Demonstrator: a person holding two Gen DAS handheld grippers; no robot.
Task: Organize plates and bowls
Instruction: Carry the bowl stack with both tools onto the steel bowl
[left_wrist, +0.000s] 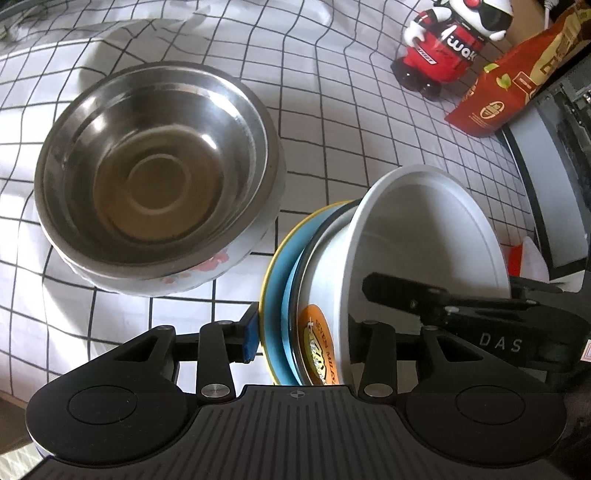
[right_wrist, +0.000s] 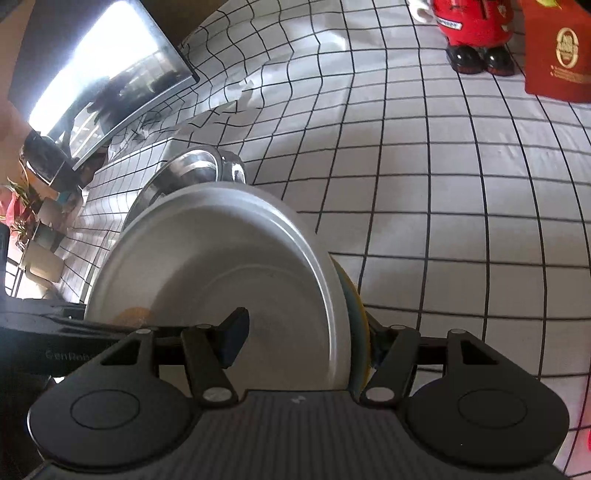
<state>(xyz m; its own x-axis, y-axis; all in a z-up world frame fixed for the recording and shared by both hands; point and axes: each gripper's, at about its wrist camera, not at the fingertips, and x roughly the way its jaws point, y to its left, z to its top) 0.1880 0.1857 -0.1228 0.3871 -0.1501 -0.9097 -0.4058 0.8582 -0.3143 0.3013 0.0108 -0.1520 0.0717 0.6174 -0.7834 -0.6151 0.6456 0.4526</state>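
left gripper (left_wrist: 299, 339) is clamped on a stack of plates (left_wrist: 369, 288) held on edge: blue pad (left_wrist: 250, 338) flat against the yellow-rimmed blue plate's back (left_wrist: 275, 295), the other finger inside the white plate's face (left_wrist: 424, 236). stack stands near vertical, faces pointing sideways to the right, rims running up and away from the camera; an orange sticker (left_wrist: 317, 350) shows on the white plate's underside. right gripper (right_wrist: 303, 343) grips the same stack (right_wrist: 221, 277) from the opposite side, one finger pad (right_wrist: 234, 341) on the white face, the other behind the yellow rim (right_wrist: 356, 325); its body crosses the left view at lower right. stack is off the checked cloth (left_wrist: 332, 122). steel bowl (left_wrist: 155, 162) nested in a white floral bowl (left_wrist: 221, 273) sits upright on the cloth, just beside the stack on the left. red figurine (left_wrist: 443, 48) and red box (left_wrist: 498, 92) well apart at the far edge.
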